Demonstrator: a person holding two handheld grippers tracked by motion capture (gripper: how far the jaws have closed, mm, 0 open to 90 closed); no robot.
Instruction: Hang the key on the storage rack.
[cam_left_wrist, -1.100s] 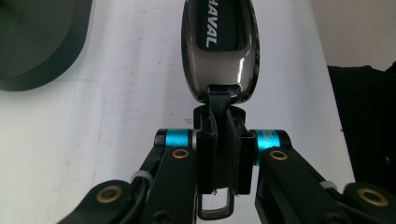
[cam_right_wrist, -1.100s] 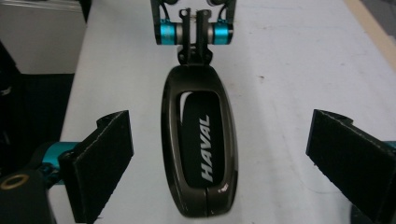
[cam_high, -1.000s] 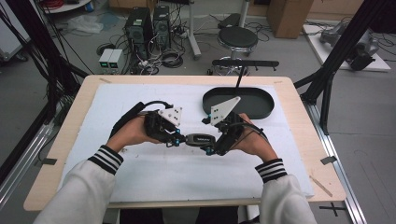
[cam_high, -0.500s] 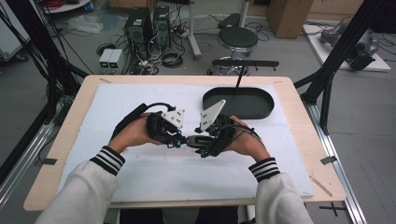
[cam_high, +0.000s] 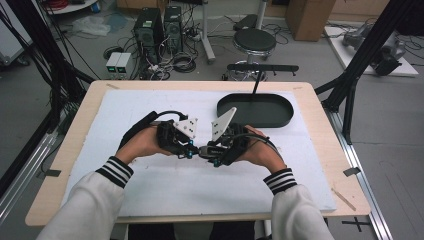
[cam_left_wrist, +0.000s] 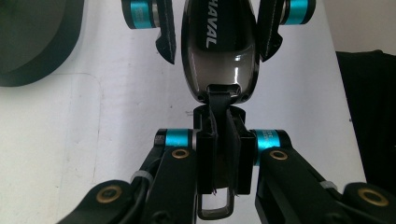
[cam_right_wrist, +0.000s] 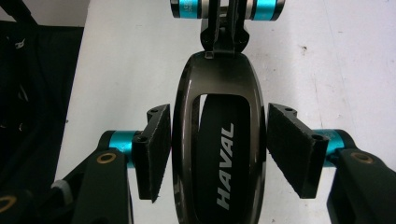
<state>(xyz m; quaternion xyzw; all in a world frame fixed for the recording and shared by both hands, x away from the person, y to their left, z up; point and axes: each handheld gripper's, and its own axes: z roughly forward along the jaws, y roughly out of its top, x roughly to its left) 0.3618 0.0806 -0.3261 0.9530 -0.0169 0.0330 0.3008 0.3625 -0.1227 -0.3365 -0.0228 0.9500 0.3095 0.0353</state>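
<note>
Gripping a glossy oval key fob (cam_right_wrist: 219, 140) by its strap (cam_left_wrist: 219, 135).

Your key fob (cam_right_wrist: 218, 140) is glossy dark grey with white HAVAL lettering; black strap (cam_left_wrist: 219, 135). Your gripper jaws are black with cyan collars. Tray (cam_high: 256, 110) black, mat (cam_high: 150, 190) white.

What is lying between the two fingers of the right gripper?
The HAVAL key fob lies between the fingers, which have just been closing; a gap remains at one finger, seen in the right gripper view.
</note>
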